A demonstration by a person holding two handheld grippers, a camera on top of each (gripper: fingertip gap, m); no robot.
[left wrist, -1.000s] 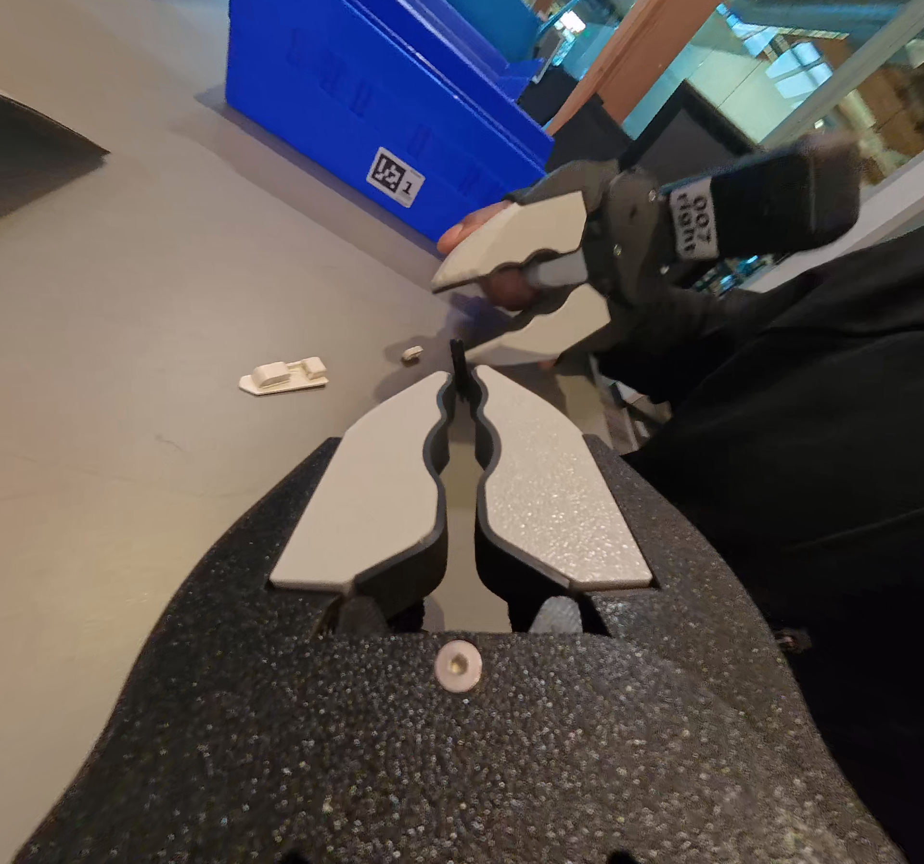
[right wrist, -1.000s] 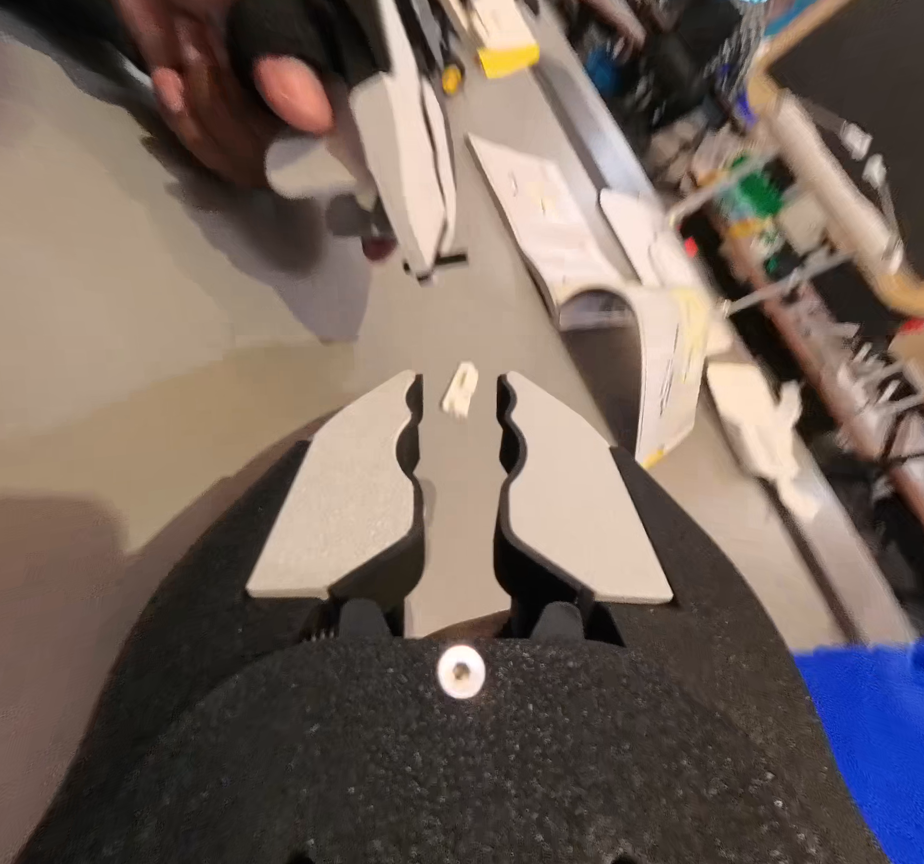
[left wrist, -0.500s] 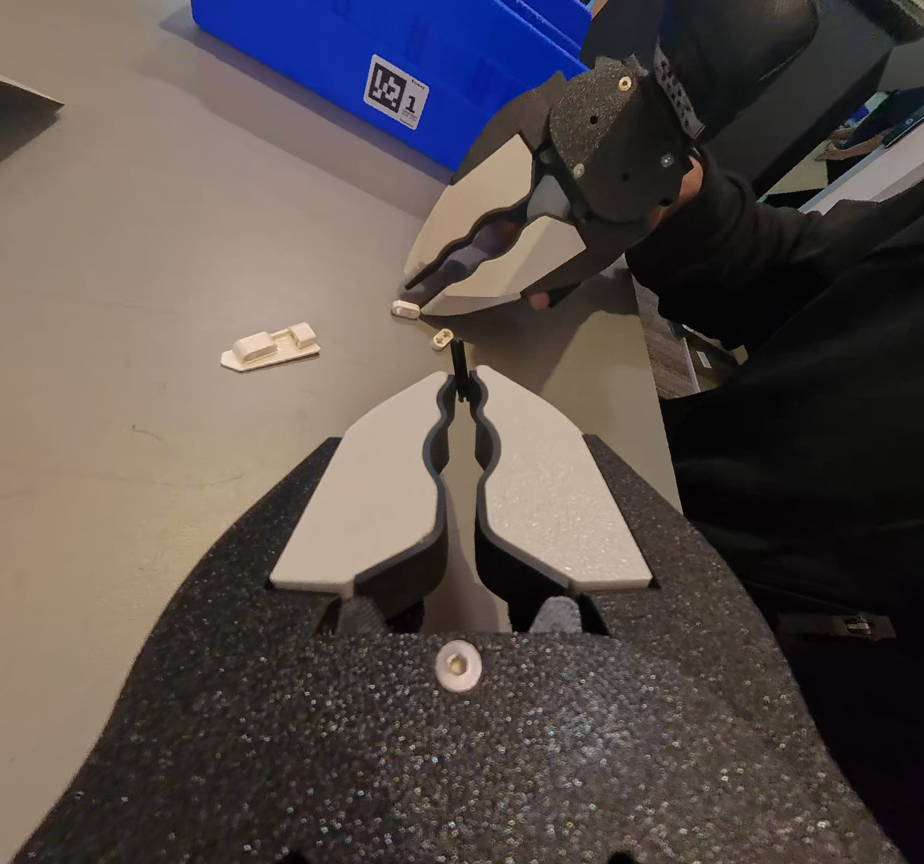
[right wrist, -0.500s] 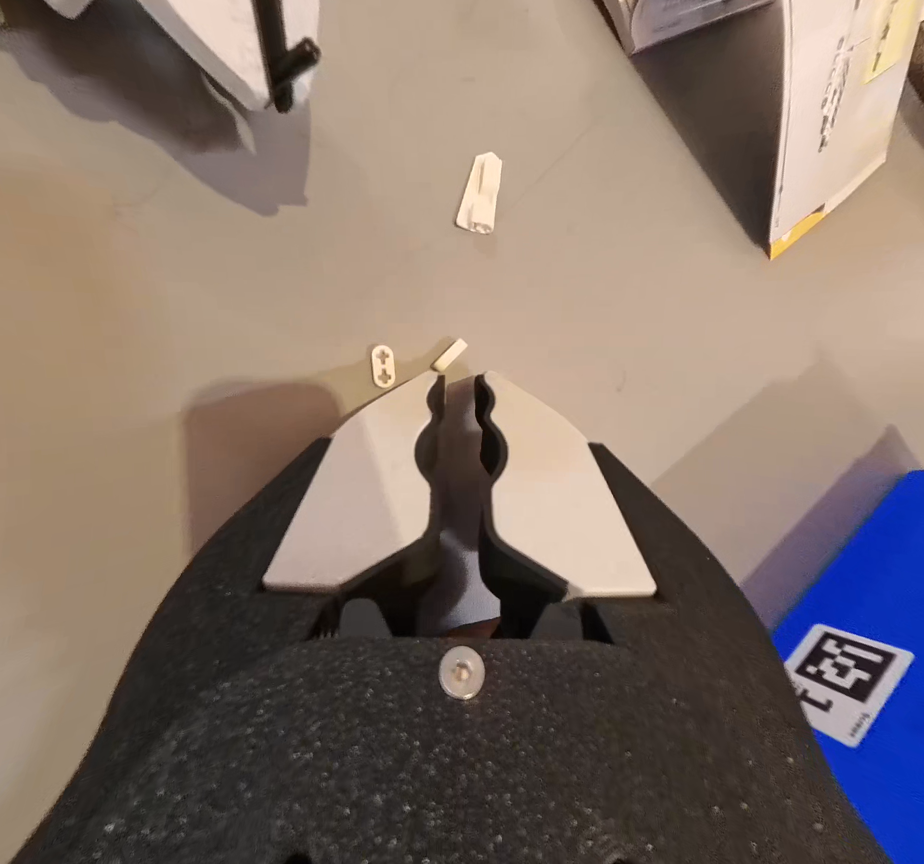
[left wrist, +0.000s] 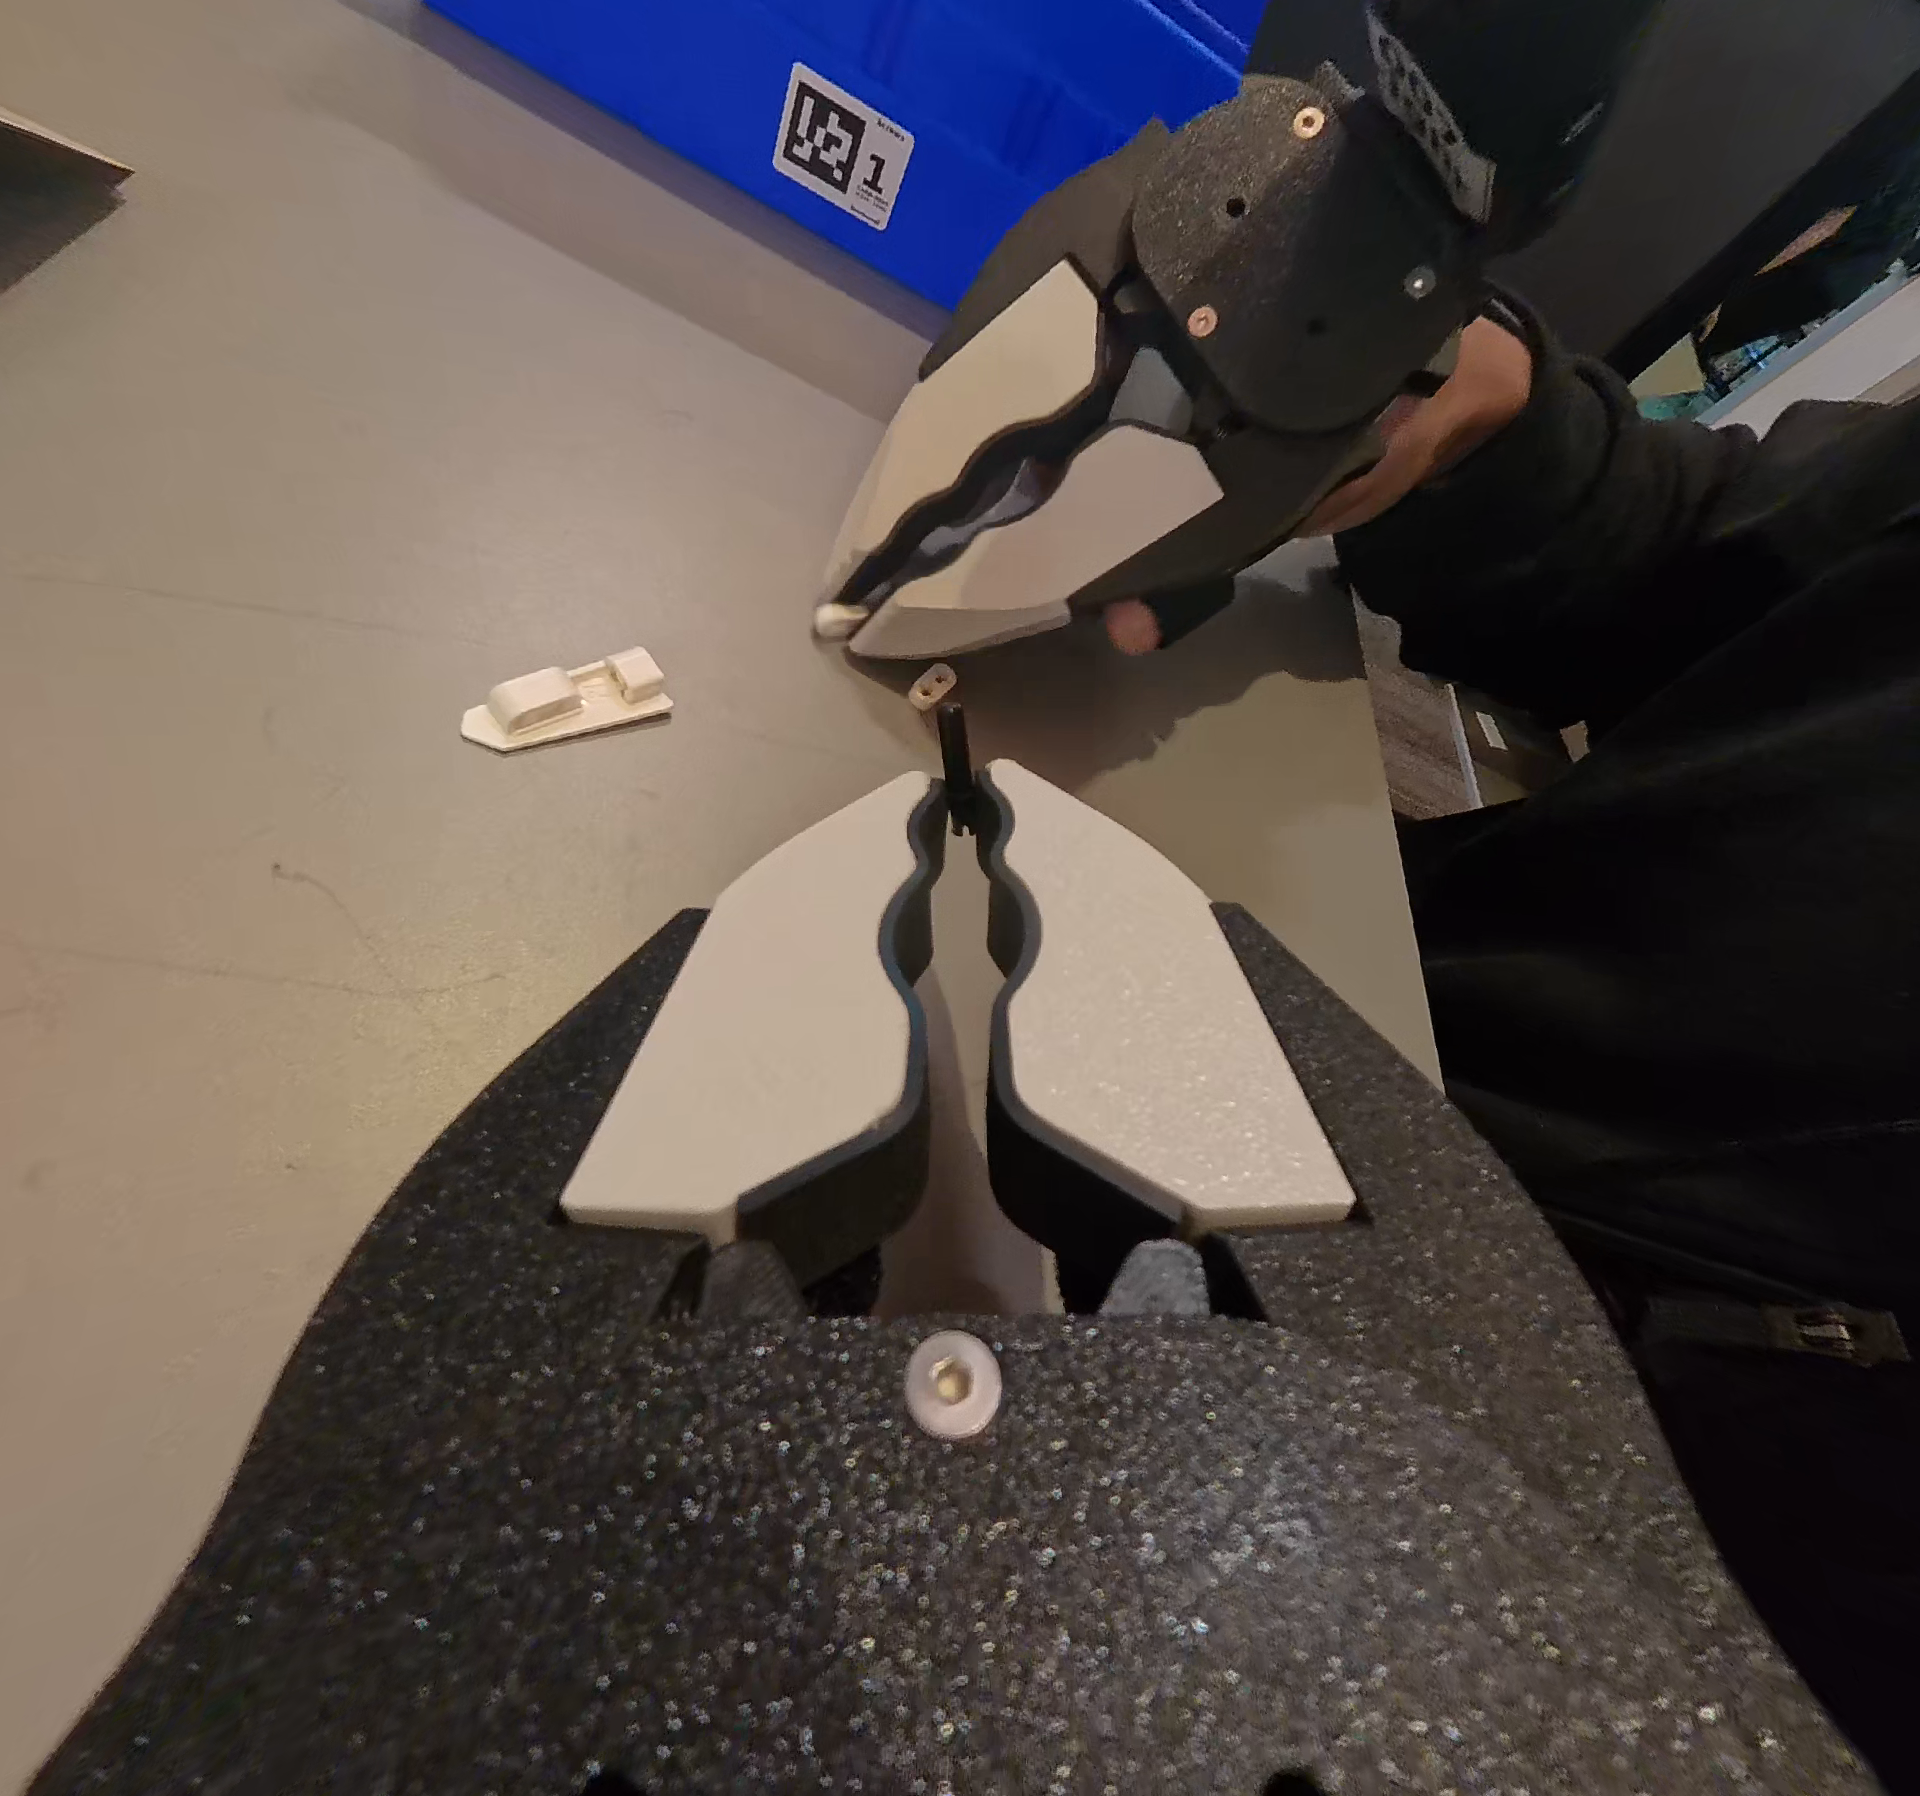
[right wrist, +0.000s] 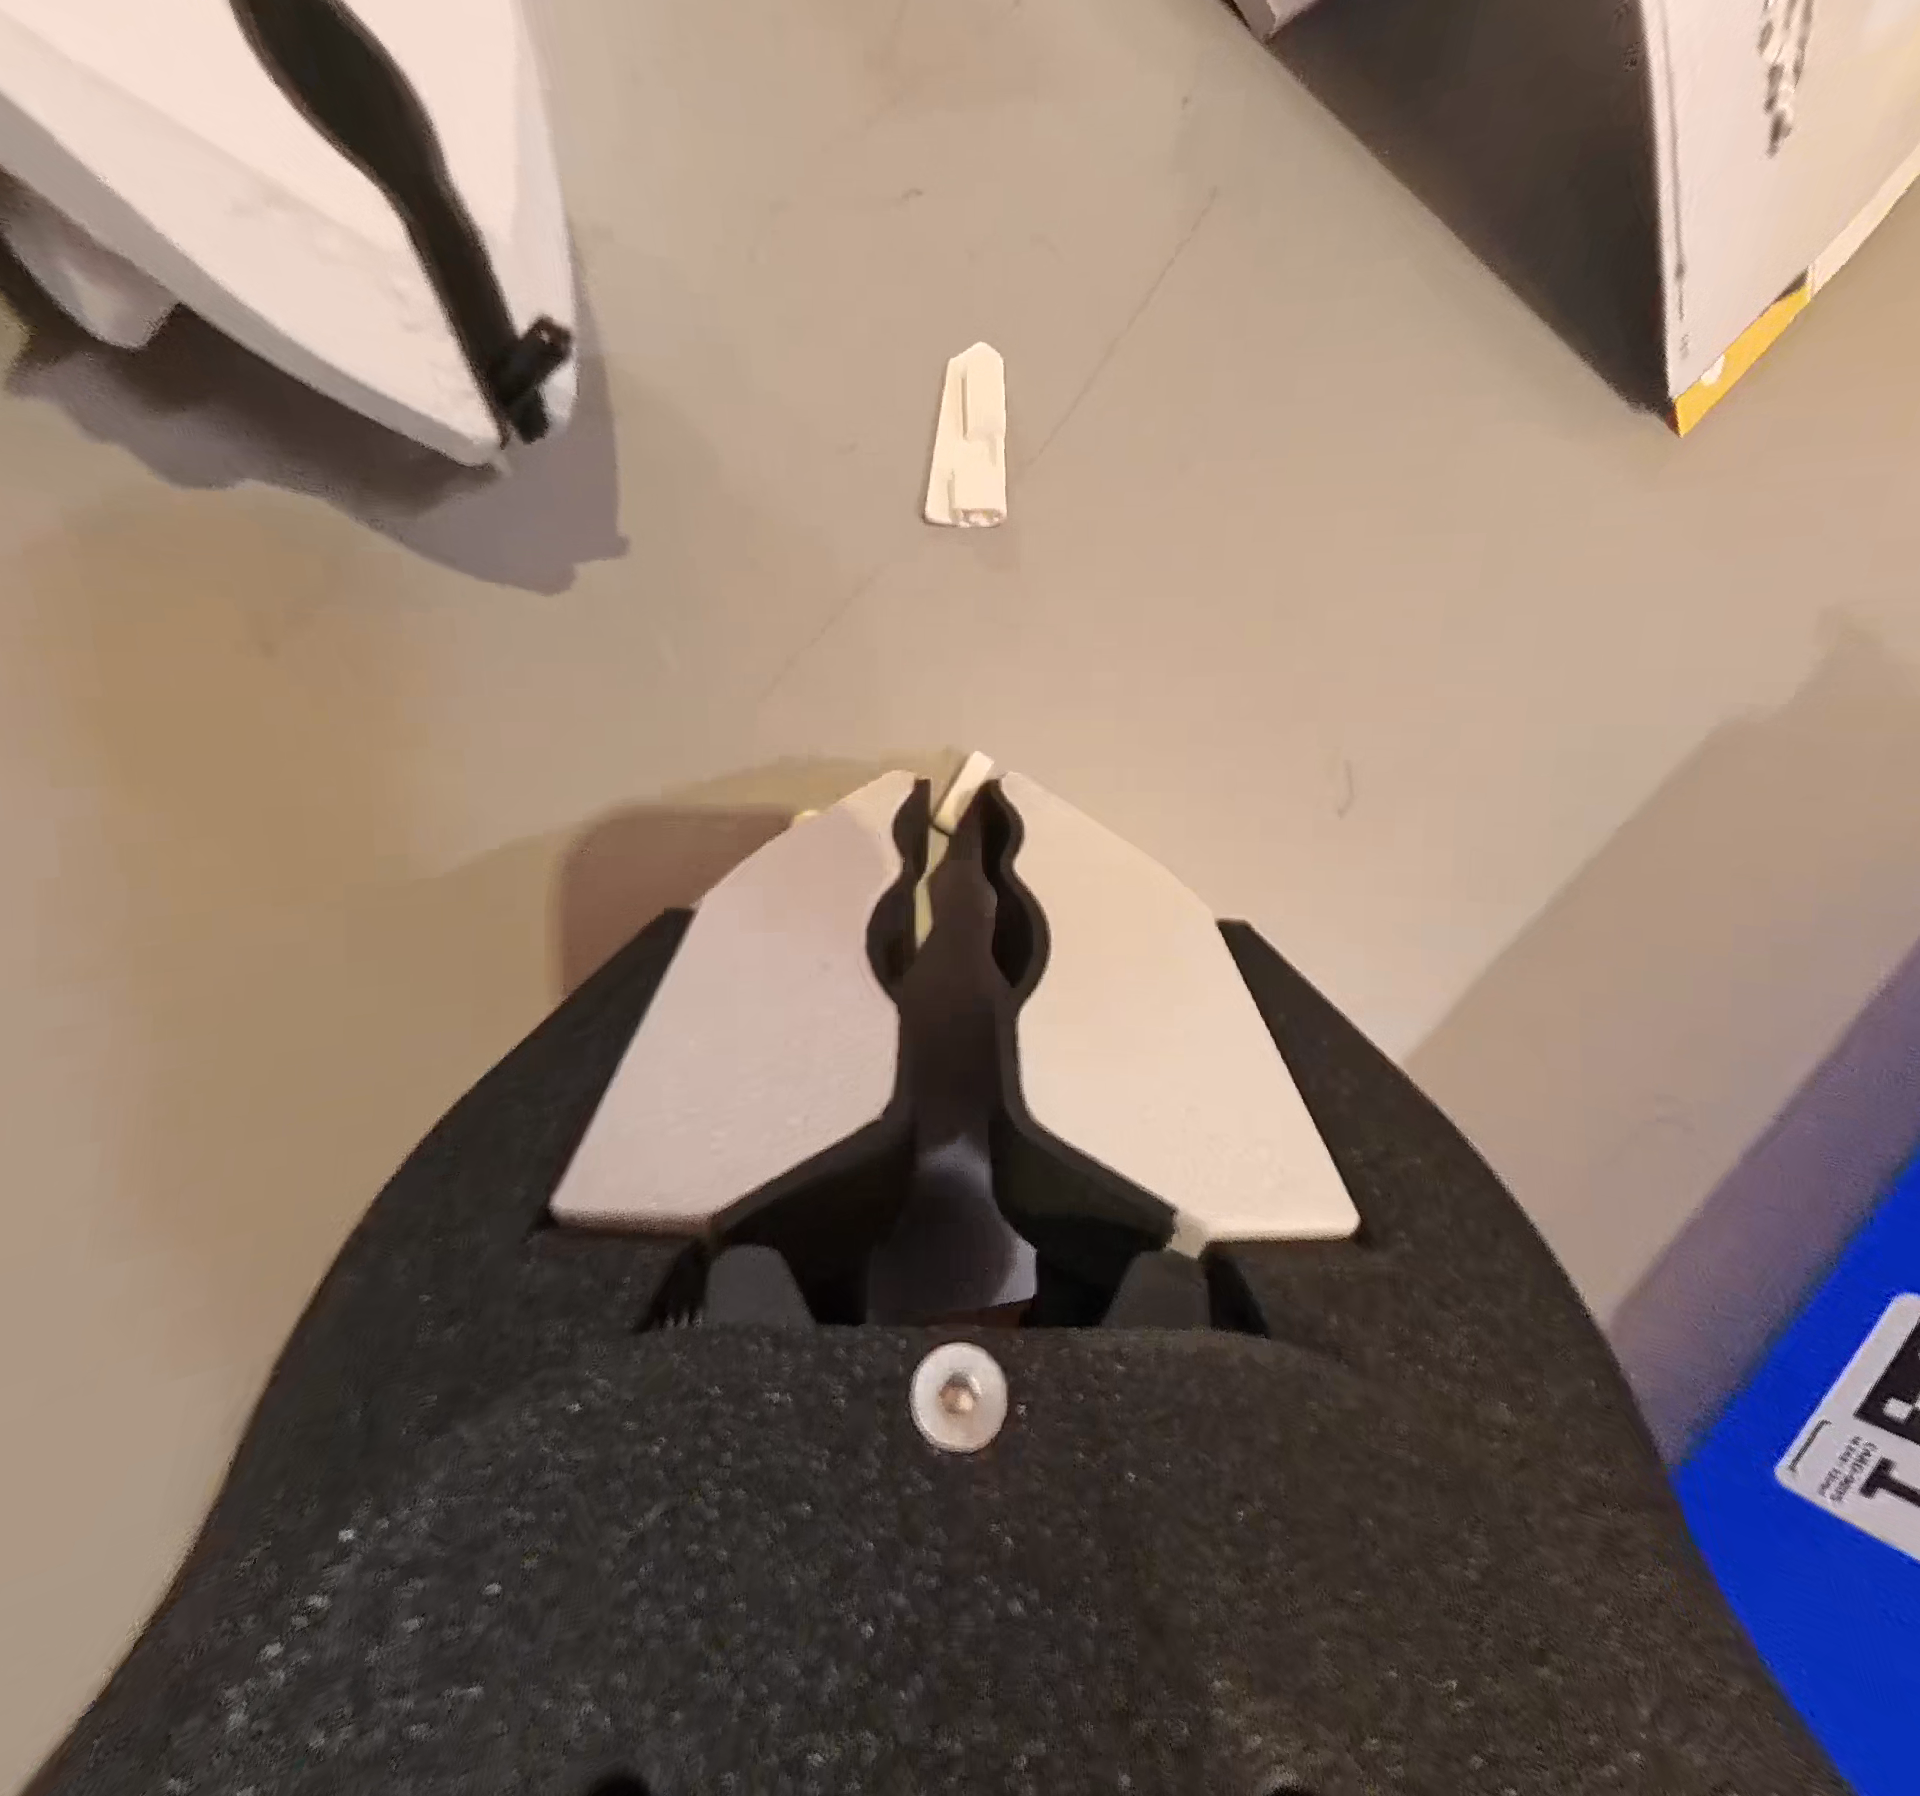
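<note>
**Both grippers pinch small parts over the grey bench**

The left gripper (left wrist: 958, 790) has its fingers closed on a thin black pin (left wrist: 952, 744), whose long axis runs forward out past the tips. Just beyond it, a tiny cream plate with two holes (left wrist: 932, 683) lies on the bench (left wrist: 312, 396). The right gripper (right wrist: 961, 785) grips a small cream piece (right wrist: 971, 772) at its fingertips, tilted and mostly hidden between them. Farther off lies a white clip-like part (left wrist: 566, 697), pointing away from the blue bin (left wrist: 727, 11). An open booklet (right wrist: 1714, 136) is cut off by the frame edge.
</note>
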